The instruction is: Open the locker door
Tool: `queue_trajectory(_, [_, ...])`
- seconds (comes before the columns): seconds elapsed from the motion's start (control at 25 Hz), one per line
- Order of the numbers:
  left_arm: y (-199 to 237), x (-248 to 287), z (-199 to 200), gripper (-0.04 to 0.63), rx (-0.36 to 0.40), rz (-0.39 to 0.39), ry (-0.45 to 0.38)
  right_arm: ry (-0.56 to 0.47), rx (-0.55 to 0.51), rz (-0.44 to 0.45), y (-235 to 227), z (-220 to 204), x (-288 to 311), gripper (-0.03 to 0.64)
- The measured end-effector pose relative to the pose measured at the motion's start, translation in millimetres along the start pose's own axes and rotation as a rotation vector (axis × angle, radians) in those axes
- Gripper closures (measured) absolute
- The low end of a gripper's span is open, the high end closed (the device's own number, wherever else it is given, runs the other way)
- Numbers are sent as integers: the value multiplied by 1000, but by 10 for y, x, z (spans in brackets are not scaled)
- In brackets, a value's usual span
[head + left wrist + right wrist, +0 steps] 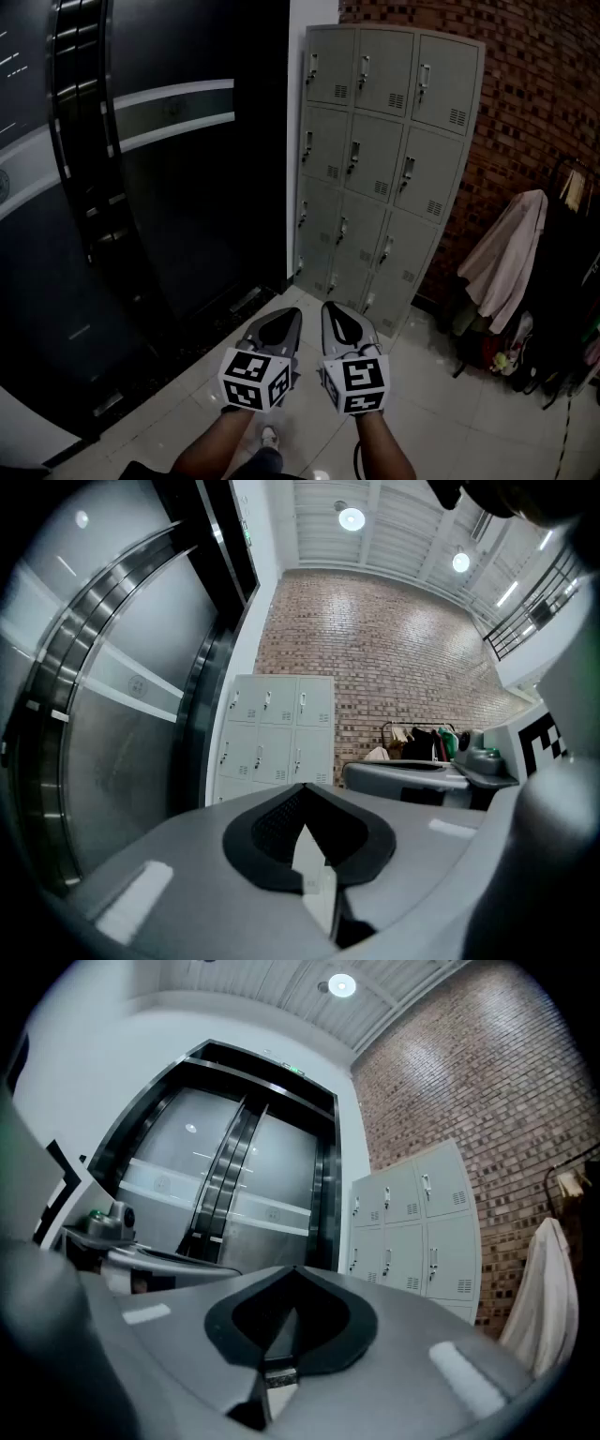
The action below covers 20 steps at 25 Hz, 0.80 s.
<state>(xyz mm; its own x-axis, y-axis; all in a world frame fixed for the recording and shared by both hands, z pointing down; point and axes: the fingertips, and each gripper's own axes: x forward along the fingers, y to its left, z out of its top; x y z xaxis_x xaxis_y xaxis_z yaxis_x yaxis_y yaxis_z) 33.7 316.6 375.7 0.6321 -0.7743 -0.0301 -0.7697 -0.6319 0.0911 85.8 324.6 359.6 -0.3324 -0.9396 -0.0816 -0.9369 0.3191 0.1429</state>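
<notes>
Locker bank (pixel 384 178) straight ahead, in the corner between large doors (pixel 141 206) and brick wall (pixel 534 112).

Low in the head view, left gripper (pixel 281 323) and right gripper (pixel 339 323) side by side, near each other, over the tiled floor (pixel 441 403) and well short of the lockers. Beyond them, three columns of locker doors stacked four high, flanked on the left by a narrow wall strip (pixel 302 112) and then the large doors, backed on the right by the brick wall. Further right along that wall, a clothes rack (pixel 567 178) with a coat (pixel 506 258) hung on it — small things on the floor beneath.
</notes>
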Motion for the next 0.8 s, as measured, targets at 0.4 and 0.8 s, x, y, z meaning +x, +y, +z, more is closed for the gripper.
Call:
queue_trajectory(0.4, [874,1001,287,591,-9,-5,-54,-2,-48,-15,-386,11,1250,617])
queue_trajectory(0.8, [1881,1924,572,591,20,-43,-51,-12,-50,-53,-630,73,2637,617])
